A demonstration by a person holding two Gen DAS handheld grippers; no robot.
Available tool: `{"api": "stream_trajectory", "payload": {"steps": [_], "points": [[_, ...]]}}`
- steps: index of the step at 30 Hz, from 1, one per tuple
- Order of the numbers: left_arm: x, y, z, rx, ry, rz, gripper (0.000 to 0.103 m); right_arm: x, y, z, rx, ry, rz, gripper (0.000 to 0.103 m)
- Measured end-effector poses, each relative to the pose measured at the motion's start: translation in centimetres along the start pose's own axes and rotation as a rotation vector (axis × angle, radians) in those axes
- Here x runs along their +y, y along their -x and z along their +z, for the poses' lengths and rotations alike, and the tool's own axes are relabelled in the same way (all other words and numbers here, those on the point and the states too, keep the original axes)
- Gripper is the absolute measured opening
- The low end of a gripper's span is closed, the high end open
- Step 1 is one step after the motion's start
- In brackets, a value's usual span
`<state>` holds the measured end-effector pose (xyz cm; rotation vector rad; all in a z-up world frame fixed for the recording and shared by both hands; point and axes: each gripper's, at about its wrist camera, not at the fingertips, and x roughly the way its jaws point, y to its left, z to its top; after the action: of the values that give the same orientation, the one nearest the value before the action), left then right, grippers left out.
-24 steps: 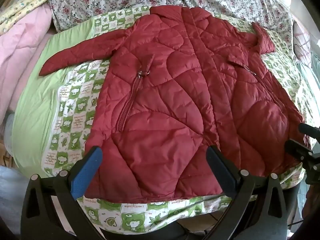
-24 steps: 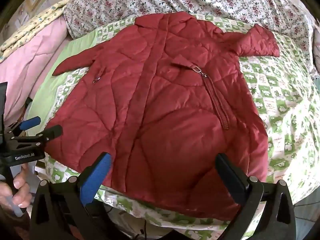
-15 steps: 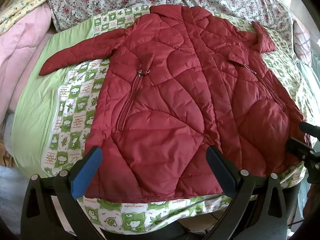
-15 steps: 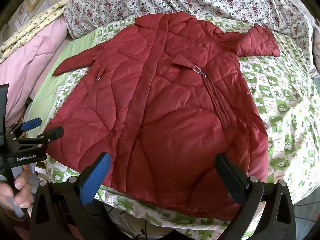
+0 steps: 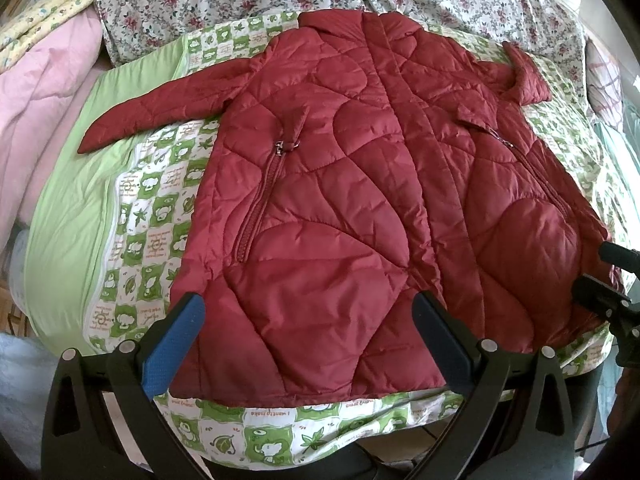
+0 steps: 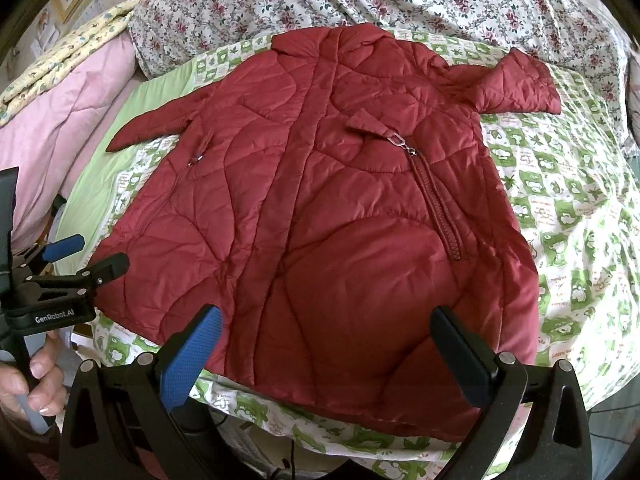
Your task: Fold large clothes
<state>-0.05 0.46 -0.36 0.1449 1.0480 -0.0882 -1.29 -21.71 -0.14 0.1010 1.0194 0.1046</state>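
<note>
Dark red quilted puffer jacket [image 5: 360, 200], spread flat and front-up on green-and-white patchwork bedspread [image 5: 152, 240] covering the bed. Collar toward far side, against white floral sheet with red roses [image 5: 240, 4]; hem toward near bed edge, just ahead of both grippers. One long sleeve [image 5: 160, 108] stretched out straight toward pink quilted comforter [image 5: 44, 112], cuff resting on plain light-green fabric panel [image 5: 60, 208]. Other sleeve [image 6: 516, 84] bunched up short at far right, lying on the patchwork. Front placket running down the middle, closed. Two slanted zip pockets on the chest, each with a small metal pull [image 6: 404, 144].

Left gripper [image 5: 308, 320] hovering over the hem's near left portion, jaws spread wide, blue-padded finger [image 5: 176, 340] and black finger [image 5: 440, 340] apart, nothing between them but jacket seen below. Right gripper [image 6: 324, 340] hovering over the hem's near right portion, jaws likewise spread wide, holding nothing. Neither clearly touching the fabric.

Seen from the right wrist view: left gripper at the left edge, black body with white lettering, gripped by bare hand [image 6: 28, 380] around a pale handle. Yellow floral blanket [image 6: 68, 48] folded atop the pink comforter at far left.
</note>
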Motion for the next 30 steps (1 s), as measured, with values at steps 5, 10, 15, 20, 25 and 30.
{"api": "stream_trajectory", "payload": {"steps": [5, 10, 15, 20, 25, 30], "points": [[-0.3, -0.2, 0.3, 0.004, -0.005, 0.003, 0.103, -0.1, 0.0, 0.1, 0.002, -0.001, 0.004, 0.103], [-0.4, -0.5, 0.4, 0.013, -0.009, 0.001, 0.103, -0.1, -0.1, 0.0, 0.0, -0.002, 0.001, 0.103], [-0.6, -1.1, 0.7, 0.021, -0.011, -0.007, 0.103, -0.4, -0.1, 0.8, -0.005, -0.007, -0.003, 0.103], [-0.6, -1.7, 1.3, 0.042, -0.008, -0.022, 0.103, -1.2, -0.1, 1.5, -0.03, -0.011, -0.024, 0.103], [-0.6, -2.1, 2.0, 0.027, -0.009, -0.028, 0.103, -2.1, 0.1, 2.5, -0.041, -0.022, -0.031, 0.103], [-0.3, -2.8, 3.1, 0.04, -0.009, -0.023, 0.103, -3.8, -0.1, 4.2, -0.05, -0.05, -0.043, 0.103]]}}
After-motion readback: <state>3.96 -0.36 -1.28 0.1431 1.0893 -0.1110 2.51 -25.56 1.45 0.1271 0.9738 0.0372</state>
